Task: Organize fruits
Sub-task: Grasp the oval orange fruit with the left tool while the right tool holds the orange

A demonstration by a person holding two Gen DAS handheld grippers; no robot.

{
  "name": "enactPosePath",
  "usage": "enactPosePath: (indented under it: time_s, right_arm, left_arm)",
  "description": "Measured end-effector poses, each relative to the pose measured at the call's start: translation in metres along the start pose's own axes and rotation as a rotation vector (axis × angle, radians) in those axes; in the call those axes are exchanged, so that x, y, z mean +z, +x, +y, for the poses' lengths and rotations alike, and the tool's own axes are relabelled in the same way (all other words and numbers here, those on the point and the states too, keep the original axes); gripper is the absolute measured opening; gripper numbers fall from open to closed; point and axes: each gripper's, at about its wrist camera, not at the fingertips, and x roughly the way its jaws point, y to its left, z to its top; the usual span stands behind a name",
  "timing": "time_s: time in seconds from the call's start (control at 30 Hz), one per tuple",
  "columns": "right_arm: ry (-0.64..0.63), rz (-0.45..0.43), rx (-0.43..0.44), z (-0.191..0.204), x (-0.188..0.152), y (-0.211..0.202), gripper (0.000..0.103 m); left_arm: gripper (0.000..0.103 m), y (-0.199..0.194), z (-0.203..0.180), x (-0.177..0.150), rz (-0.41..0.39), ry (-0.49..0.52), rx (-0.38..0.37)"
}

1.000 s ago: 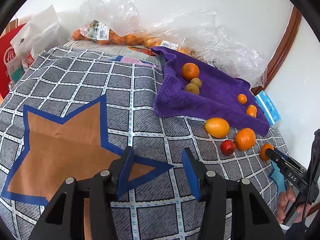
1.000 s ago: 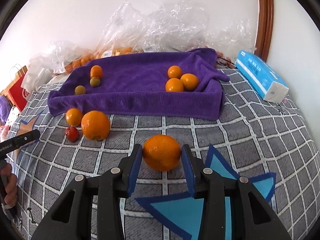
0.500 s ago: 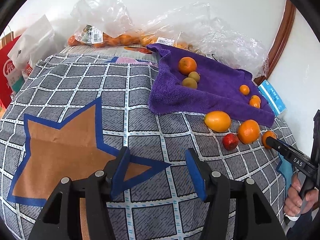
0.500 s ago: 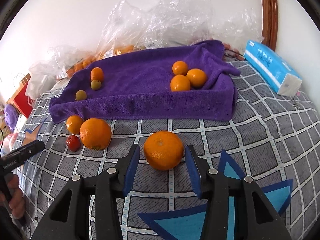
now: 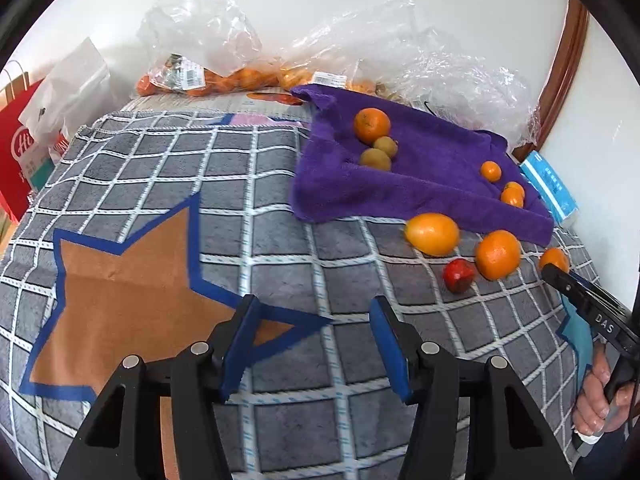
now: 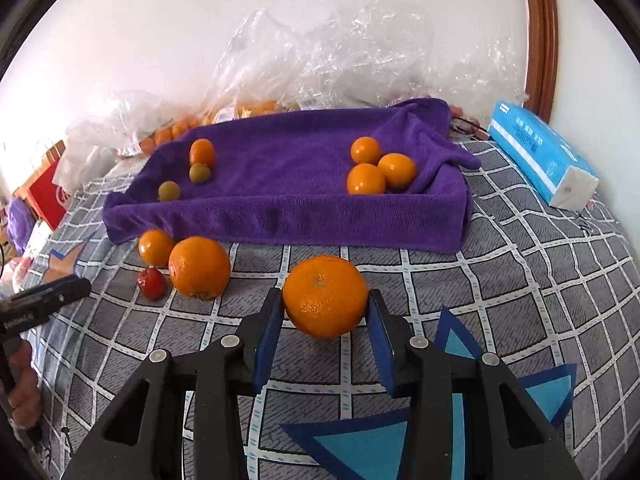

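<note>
My right gripper point(image 6: 324, 295) is closing on a large orange point(image 6: 325, 280); both blue pads touch its sides just above the checked blanket point(image 6: 500, 264). Behind it lies a purple towel tray point(image 6: 280, 212) with small oranges point(image 6: 366, 178) at its right end and an orange with two greenish fruits point(image 6: 200, 172) at its left. In front of the tray rest a big orange point(image 6: 199, 267), a smaller one point(image 6: 156, 247) and a red fruit point(image 6: 152, 283). My left gripper point(image 5: 314, 304) hovers open over the blanket's star pattern, with nothing between its fingers.
Plastic bags point(image 6: 320, 60) with more oranges are piled along the wall behind the tray. A blue tissue pack point(image 6: 540, 156) lies to the tray's right, and a red paper bag point(image 5: 20, 160) stands at the far left. A hand point(image 5: 596, 396) holds the right gripper's handle.
The right jaws spread slightly off the orange half a second ago and now press on it again. The left jaws stand a little wider than a second ago.
</note>
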Motion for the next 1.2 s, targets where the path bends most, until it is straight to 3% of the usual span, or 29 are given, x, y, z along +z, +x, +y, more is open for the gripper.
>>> enactPosePath:
  time_s: [0.13, 0.37, 0.63, 1.0, 1.2]
  right_arm:
    - [0.013, -0.021, 0.017, -0.002, 0.000, -0.005, 0.041]
    - [0.046, -0.038, 0.024, -0.008, 0.000, -0.007, 0.042]
    - [0.033, 0.019, 0.024, -0.006, 0.000, 0.004, 0.042]
    - [0.052, 0.047, 0.045, -0.010, 0.002, 0.009, 0.042]
    - [0.075, 0.067, 0.047, -0.014, 0.002, 0.012, 0.042]
  left_arm:
    - [0.053, -0.002, -0.019, 0.004, 0.008, -0.011, -0.096]
    - [0.051, 0.014, -0.049, 0.024, -0.004, 0.001, -0.084]
    - [0.049, 0.044, -0.066, 0.046, 0.049, -0.001, -0.079]
    - [0.044, 0.059, -0.071, 0.049, 0.061, 0.031, -0.068]
    - [0.044, 0.038, -0.043, 0.044, 0.064, -0.016, -0.063]
